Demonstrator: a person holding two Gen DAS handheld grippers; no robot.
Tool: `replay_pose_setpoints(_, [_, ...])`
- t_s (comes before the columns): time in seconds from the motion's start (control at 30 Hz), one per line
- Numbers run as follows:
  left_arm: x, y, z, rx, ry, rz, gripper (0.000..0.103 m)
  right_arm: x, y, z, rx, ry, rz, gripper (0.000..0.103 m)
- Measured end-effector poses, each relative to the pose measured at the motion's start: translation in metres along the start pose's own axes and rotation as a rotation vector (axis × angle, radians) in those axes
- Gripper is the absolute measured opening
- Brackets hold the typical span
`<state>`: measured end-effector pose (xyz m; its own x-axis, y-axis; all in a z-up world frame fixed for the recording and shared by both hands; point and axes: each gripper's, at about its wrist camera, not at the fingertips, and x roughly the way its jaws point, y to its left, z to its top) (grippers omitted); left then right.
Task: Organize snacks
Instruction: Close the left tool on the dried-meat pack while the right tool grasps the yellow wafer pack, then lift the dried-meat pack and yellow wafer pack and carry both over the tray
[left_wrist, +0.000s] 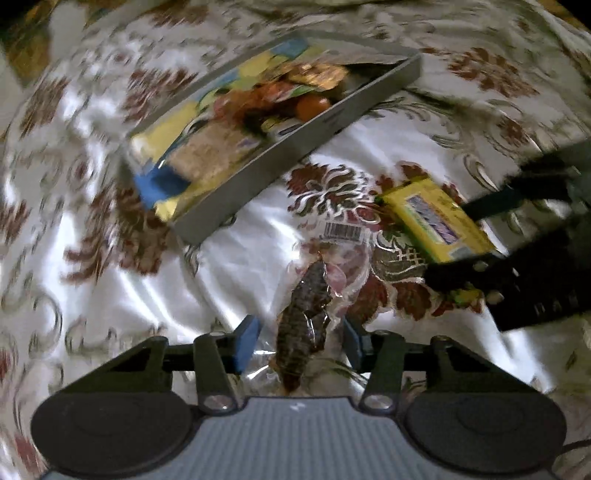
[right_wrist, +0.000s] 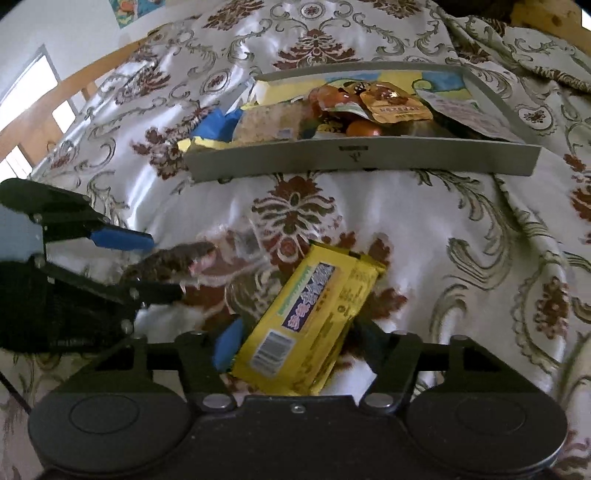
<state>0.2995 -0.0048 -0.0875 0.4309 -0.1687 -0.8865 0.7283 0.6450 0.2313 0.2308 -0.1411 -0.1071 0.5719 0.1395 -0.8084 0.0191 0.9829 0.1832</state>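
A grey tray (left_wrist: 280, 147) holds several snack packets on a floral cloth; it also shows in the right wrist view (right_wrist: 362, 157). My left gripper (left_wrist: 301, 341) stands open around a clear packet with a dark brown snack (left_wrist: 304, 332), its blue pads apart from the packet on both sides. The same packet shows at the left of the right wrist view (right_wrist: 192, 258). My right gripper (right_wrist: 295, 347) is shut on a yellow snack packet (right_wrist: 310, 325), which also shows at the right of the left wrist view (left_wrist: 436, 221).
The white floral cloth (right_wrist: 443, 236) covers the whole surface and lies in folds. A wooden frame and a window (right_wrist: 29, 96) are at the far left. The two grippers are close together in front of the tray.
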Motion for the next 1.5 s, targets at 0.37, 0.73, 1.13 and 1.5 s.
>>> replay_pose_setpoints(0.37, [-0.006,0.002,-0.003,-0.453,0.108,-0.013,0.056,-0.012,-0.023,-0.011,0.026,0.004,-0.025,0.061])
replay_pose_setpoints(0.73, [0.000,-0.017,-0.005,-0.375,0.053,0.065,0.061,0.005,-0.020,-0.008,0.008,-0.012,-0.033,0.067])
replay_pose_setpoints(1.13, [-0.022,-0.028,-0.015,-0.523,-0.049,0.115,0.052,-0.003,-0.021,-0.014,0.032,-0.040,-0.050,0.050])
replay_pose_setpoints(1.5, [-0.043,-0.054,-0.038,-0.742,-0.168,0.182,0.051,-0.025,-0.018,-0.023,-0.010,-0.098,-0.029,0.050])
